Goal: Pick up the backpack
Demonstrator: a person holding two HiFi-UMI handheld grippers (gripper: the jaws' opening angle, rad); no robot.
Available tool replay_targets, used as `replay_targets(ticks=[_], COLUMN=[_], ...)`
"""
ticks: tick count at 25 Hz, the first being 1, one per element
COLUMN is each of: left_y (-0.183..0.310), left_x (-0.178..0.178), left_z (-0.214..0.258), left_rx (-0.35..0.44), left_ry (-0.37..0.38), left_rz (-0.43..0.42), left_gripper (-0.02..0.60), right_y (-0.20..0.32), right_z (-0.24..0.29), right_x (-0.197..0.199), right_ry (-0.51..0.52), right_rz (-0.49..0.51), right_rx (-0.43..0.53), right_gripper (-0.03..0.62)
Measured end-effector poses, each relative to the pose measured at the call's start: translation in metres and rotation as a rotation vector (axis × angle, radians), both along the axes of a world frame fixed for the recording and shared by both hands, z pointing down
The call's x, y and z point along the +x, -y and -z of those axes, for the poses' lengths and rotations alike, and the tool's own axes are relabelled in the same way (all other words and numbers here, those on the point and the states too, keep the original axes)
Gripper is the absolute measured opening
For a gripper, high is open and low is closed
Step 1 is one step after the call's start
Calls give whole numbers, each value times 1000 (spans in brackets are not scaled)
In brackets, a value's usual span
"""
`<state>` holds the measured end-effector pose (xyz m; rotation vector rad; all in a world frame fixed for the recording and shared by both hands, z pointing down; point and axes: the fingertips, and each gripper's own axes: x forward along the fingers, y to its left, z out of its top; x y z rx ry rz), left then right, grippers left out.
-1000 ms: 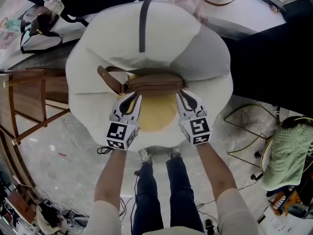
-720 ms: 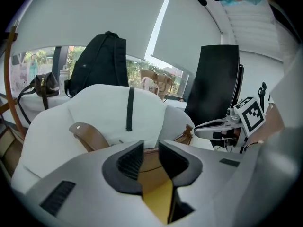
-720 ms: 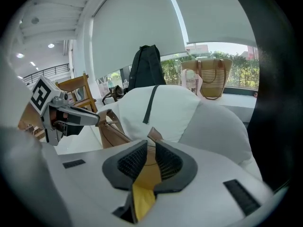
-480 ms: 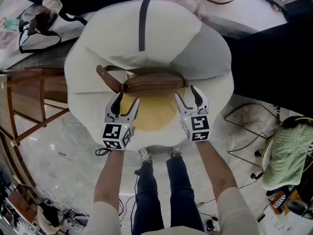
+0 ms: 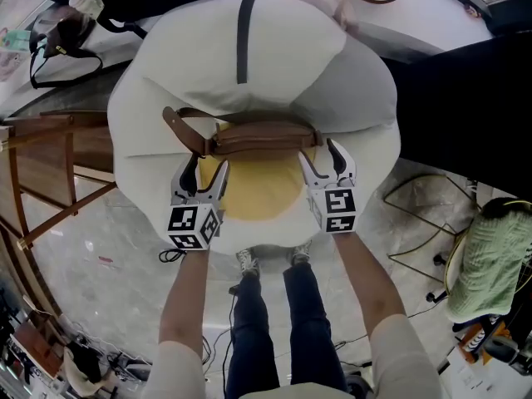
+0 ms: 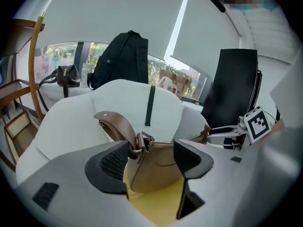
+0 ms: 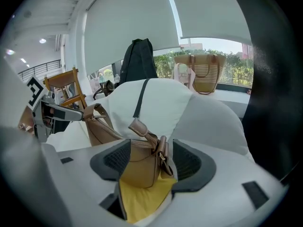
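A brown leather shoulder bag [image 5: 262,137] lies across a white egg-shaped cushion [image 5: 283,48], at the top of its yellow centre [image 5: 258,191]. My left gripper [image 5: 204,169] straddles the bag's left end, where the strap ring [image 6: 137,144] sits between the opening jaws, pads not pressing. My right gripper [image 5: 322,158] straddles the right end; the buckle tab [image 7: 162,156] stands between its opening jaws, also unpressed. A black backpack [image 6: 122,58] stands upright on the counter behind the cushion, far from both grippers, and shows in the right gripper view as the backpack [image 7: 138,60].
A wooden chair [image 5: 41,173] stands left of the cushion. A black handbag [image 5: 58,40] lies on the counter, and a straw tote [image 7: 199,72] stands by the window. A black panel [image 5: 465,98], wire stool [image 5: 420,223] and green cloth [image 5: 490,256] are at the right.
Both grippers went from shut to open. They slid apart along the bag, the left one leftward, and now sit lower, around the bag's two ends.
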<state>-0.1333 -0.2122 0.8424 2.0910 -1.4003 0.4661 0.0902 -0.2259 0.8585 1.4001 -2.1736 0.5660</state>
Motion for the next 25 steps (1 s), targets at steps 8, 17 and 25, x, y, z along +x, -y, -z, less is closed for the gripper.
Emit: replay_targets(ticks=[8,17,25], left_y=[1,11,39], left_x=[-5,-18,-17], left_z=[1,-9,-12], left_rx=[2,-18,-14], left_ry=[-21,-54,-102], left_rz=[47,127,134], left_gripper=[295,301,307], right_y=[4,9,15], right_z=[-7,-11,-8], right_x=[-9,-12,-6], right_ry=[20,16,34], right_rz=[1,16,-12], right_rx=[-8,-4,30], right_gripper=[265,265,265])
